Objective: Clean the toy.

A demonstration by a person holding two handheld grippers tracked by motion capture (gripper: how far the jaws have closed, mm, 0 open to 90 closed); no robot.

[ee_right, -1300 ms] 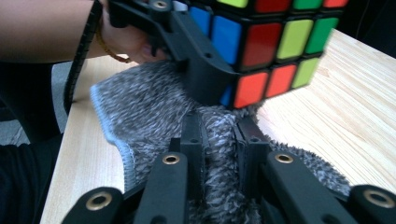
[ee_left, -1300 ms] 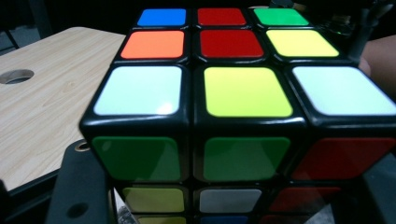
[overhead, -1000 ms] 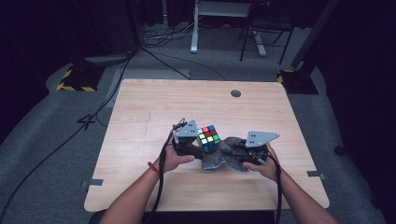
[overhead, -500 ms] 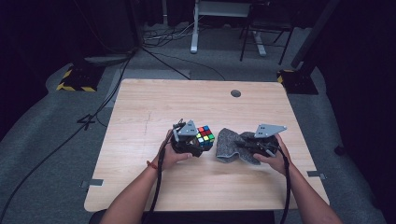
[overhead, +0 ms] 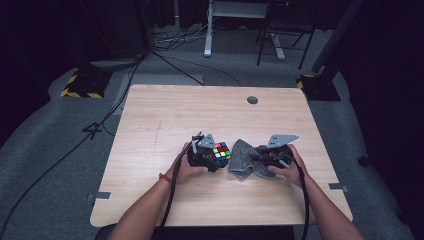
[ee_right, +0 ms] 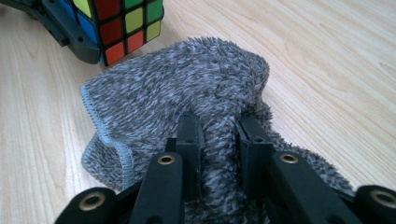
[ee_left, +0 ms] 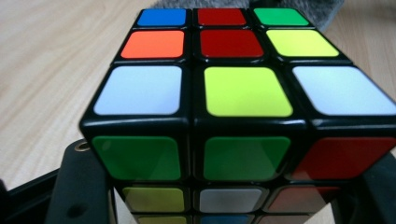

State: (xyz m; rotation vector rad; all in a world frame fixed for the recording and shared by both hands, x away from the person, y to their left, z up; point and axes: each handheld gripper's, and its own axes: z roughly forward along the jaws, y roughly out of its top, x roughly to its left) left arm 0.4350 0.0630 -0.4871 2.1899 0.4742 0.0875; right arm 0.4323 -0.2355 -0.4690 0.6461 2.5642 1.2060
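Observation:
A scrambled colour cube (overhead: pixel 220 151) sits between the jaws of my left gripper (overhead: pixel 216 156), which is shut on it near the middle of the table. In the left gripper view the cube (ee_left: pixel 243 93) looms close, with a black jaw at each lower corner. A fuzzy grey cloth (overhead: pixel 244 158) lies just right of the cube. My right gripper (overhead: pixel 261 159) is shut on a pinched fold of that cloth (ee_right: pixel 187 93), and its fingers (ee_right: pixel 189 135) press into the pile. The cube (ee_right: pixel 122 23) shows at the top left of the right gripper view, just clear of the cloth's edge.
The wooden table (overhead: pixel 165 115) has a round grommet (overhead: pixel 252 100) near its far edge. Cables trail from both grippers toward the person. Beyond the table are floor cables, a yellow-black striped base (overhead: pixel 80 87) and desk legs (overhead: pixel 207 30).
The right gripper has pulled the cloth to the right, away from the cube. The cube in the left gripper has shifted slightly left and toward the person.

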